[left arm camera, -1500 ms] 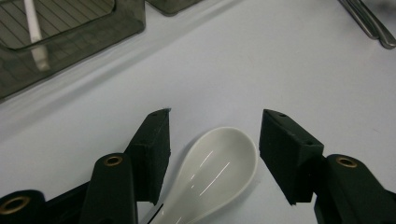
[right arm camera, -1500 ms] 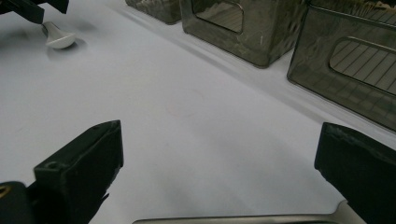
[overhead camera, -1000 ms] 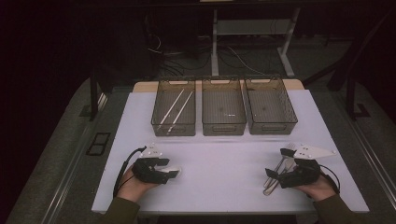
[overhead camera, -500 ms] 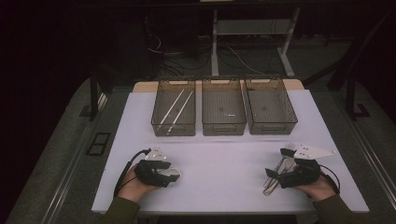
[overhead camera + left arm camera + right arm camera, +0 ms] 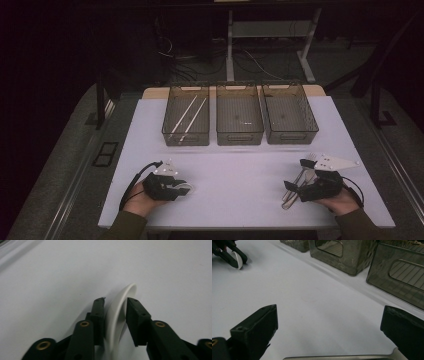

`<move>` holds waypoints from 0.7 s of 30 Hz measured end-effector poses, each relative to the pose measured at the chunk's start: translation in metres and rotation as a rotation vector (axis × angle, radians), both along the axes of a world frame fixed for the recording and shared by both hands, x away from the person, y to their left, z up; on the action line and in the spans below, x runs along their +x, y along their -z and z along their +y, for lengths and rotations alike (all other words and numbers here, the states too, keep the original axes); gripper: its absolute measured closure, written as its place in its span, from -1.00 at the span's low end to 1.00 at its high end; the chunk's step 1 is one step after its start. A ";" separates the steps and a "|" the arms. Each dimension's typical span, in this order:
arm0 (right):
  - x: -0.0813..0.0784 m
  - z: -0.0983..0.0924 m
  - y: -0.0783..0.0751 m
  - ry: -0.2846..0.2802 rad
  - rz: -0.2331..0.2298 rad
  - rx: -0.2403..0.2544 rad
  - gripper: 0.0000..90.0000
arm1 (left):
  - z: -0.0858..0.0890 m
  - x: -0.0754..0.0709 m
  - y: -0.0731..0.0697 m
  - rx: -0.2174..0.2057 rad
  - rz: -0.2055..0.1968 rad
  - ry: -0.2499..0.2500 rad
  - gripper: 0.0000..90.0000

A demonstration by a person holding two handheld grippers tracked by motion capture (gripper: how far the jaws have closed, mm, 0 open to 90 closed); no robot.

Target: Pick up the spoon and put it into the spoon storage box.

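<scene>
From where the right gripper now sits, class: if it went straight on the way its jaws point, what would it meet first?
Probably the left gripper with its white spoon: the right gripper points across bare table toward it. Depth is unclear; the line could pass it.

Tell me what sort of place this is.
Probably a lab or workshop set up for recording handling tasks: a white table with three wire bins in a row, cables on the floor behind, and a hand-held gripper in each hand.
</scene>
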State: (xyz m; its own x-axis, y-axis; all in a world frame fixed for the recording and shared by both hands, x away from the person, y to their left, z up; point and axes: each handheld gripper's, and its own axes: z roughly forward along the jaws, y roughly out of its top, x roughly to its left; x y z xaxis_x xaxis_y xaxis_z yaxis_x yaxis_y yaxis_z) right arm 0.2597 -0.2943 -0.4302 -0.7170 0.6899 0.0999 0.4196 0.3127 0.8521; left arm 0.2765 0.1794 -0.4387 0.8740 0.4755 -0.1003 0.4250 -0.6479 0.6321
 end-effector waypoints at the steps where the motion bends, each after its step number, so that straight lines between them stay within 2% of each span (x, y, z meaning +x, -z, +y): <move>1: 0.000 0.000 0.000 0.000 0.000 0.000 -0.97 | -0.001 0.000 0.000 0.011 -0.016 0.013 0.55; 4: 0.000 0.000 0.000 -0.001 0.001 0.000 -0.97 | -0.004 -0.001 -0.001 0.036 -0.028 0.032 0.63; 5: 0.000 0.000 0.000 0.000 0.001 -0.001 -0.97 | -0.005 -0.002 -0.001 0.036 -0.024 0.025 0.66; 15: 0.000 0.000 0.000 -0.004 0.002 -0.002 -0.97 | -0.009 -0.003 -0.003 0.068 -0.042 0.033 0.69; 21: 0.000 0.000 0.000 -0.005 0.002 -0.001 -0.97 | -0.009 -0.003 -0.004 0.074 -0.034 0.025 0.70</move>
State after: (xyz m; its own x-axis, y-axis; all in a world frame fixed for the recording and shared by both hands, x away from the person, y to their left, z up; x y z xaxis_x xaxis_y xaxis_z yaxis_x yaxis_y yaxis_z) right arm 0.2600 -0.2940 -0.4305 -0.7200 0.6866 0.1006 0.4197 0.3154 0.8511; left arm 0.2735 0.1702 -0.4347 0.8881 0.4583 -0.0358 0.3870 -0.7033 0.5963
